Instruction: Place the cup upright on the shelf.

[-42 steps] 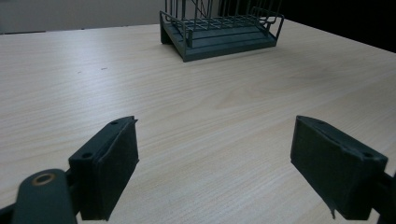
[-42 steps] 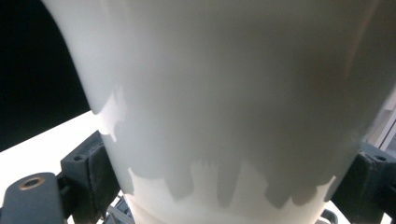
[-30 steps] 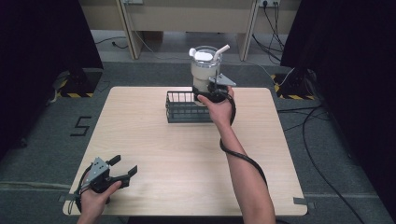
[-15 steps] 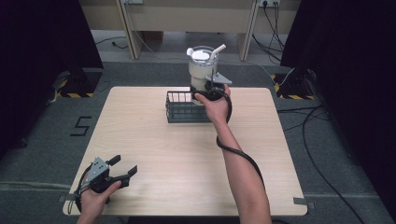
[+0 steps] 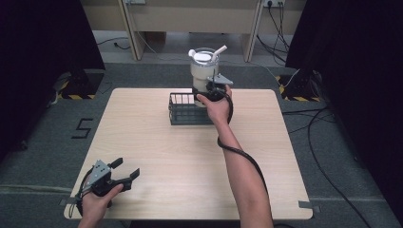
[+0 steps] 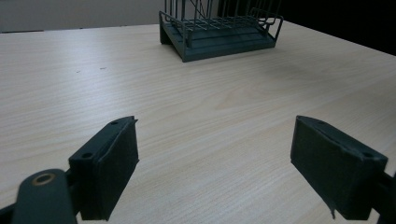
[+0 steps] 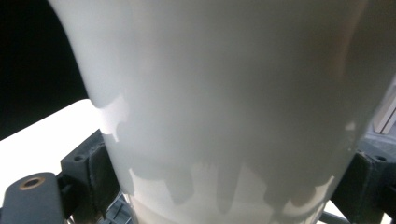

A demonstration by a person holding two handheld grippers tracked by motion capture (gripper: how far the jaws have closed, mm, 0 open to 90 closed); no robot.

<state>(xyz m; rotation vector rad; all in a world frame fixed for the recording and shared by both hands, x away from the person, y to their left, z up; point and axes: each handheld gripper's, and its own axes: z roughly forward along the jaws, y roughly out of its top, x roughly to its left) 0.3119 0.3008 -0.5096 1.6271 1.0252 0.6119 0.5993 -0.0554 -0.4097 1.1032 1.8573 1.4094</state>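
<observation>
A white tumbler [image 5: 203, 71] with a clear lid and a white straw [image 5: 219, 50] hangs above the right end of the dark wire rack [image 5: 183, 109]. My right gripper [image 5: 209, 90] is shut on the tumbler's lower part; in the right gripper view the white cup wall [image 7: 233, 102] sits between both black jaws. My left gripper [image 5: 124, 172] rests near the table's front left corner, open with nothing in it. Its view looks across bare wood at the rack [image 6: 219, 32], between spread fingers [image 6: 112, 168].
The light wooden table [image 5: 157, 156] has a wide bare middle and front. A black cable [image 5: 240, 154] trails from the right gripper along the forearm. Beyond the far edge stand desk legs [image 5: 130, 28] and floor cables [image 5: 290, 76].
The right gripper has lifted the tumbler a little higher and shifted it slightly left above the rack. The left gripper has stayed put.
</observation>
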